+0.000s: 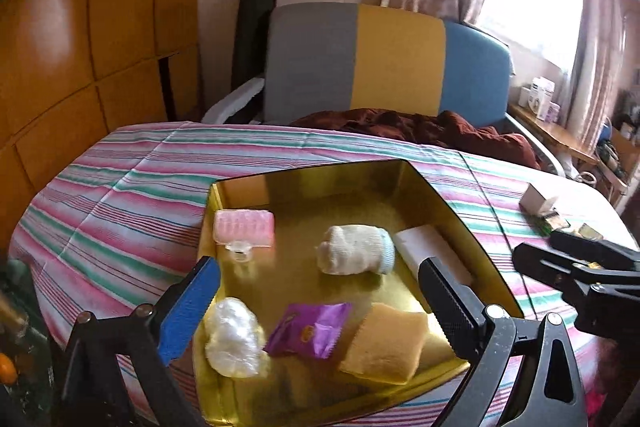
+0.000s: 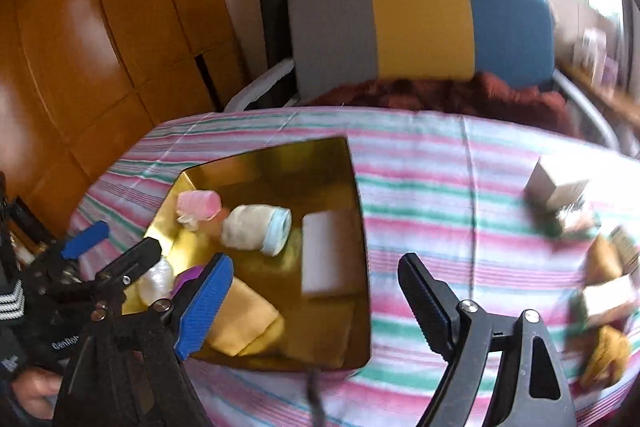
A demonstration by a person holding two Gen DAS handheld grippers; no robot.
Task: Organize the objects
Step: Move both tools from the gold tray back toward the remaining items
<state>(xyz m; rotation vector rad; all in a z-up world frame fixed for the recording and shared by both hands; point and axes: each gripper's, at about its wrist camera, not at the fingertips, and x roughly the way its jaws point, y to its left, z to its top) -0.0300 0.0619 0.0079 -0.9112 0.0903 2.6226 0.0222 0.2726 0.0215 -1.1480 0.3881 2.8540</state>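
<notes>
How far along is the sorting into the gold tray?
Done: six items lie in the gold tray, among them a rolled sock and purple packet. In hand: nothing; left gripper and right gripper are open. Left: loose items on the striped cloth, like the white box.

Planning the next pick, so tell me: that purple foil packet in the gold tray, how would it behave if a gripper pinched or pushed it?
The purple foil packet looks thin and flat, probably light. Its glossy wrapper may slip on the shiny gold tray. Likely crinkles, not rigid.
</notes>
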